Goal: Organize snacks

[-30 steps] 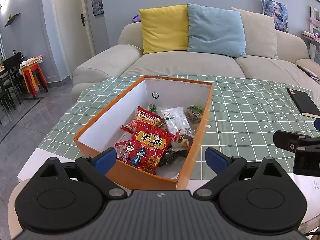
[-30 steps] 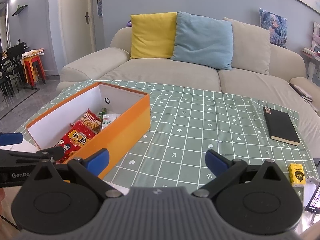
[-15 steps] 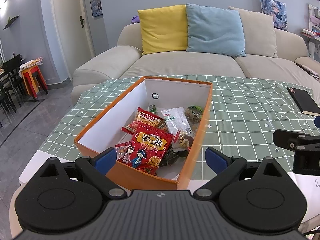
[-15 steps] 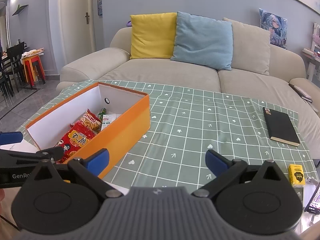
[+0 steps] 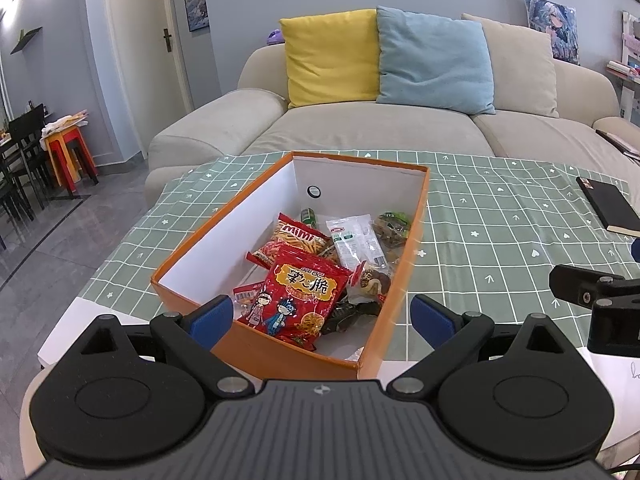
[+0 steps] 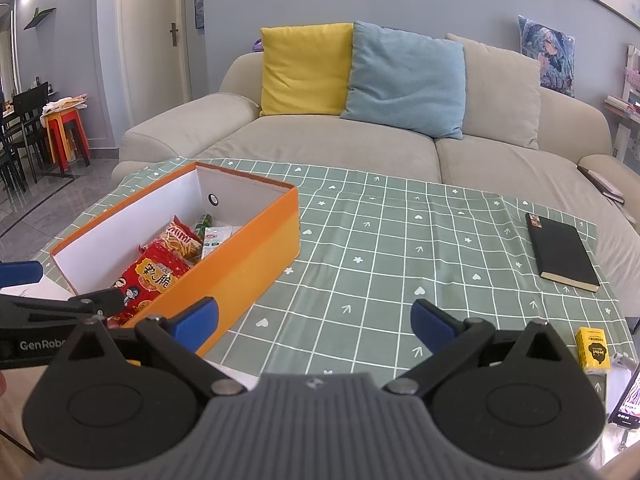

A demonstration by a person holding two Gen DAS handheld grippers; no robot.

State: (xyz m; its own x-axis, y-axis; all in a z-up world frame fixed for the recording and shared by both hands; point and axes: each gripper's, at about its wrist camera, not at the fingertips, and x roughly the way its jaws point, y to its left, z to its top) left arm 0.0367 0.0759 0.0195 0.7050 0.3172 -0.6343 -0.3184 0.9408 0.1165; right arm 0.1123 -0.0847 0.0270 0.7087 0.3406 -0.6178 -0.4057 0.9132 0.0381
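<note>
From the left wrist, the left gripper (image 5: pixel 322 314) hovered with its blue-padded jaws spread wide and nothing between them, just short of the near end of the orange box (image 5: pixel 404 276). The box sat on the green checked tablecloth (image 5: pixel 500 236) and already held the snacks: a red cartoon-printed packet (image 5: pixel 298 294) on top, a MIMI chips bag (image 5: pixel 298 240) behind it, and a clear white-labelled pack (image 5: pixel 356 240) to the right.

From the right wrist, the right gripper (image 6: pixel 314 316) was likewise wide apart and empty, above bare cloth to the right of the box. A small yellow carton (image 6: pixel 594 350) stood alone near the right edge, a black notebook (image 6: pixel 564 252) beyond it. The collecting looked nearly finished; if the carton was a snack, the next move would call for the right gripper to swing right, pinch it and carry it to the box.
</note>
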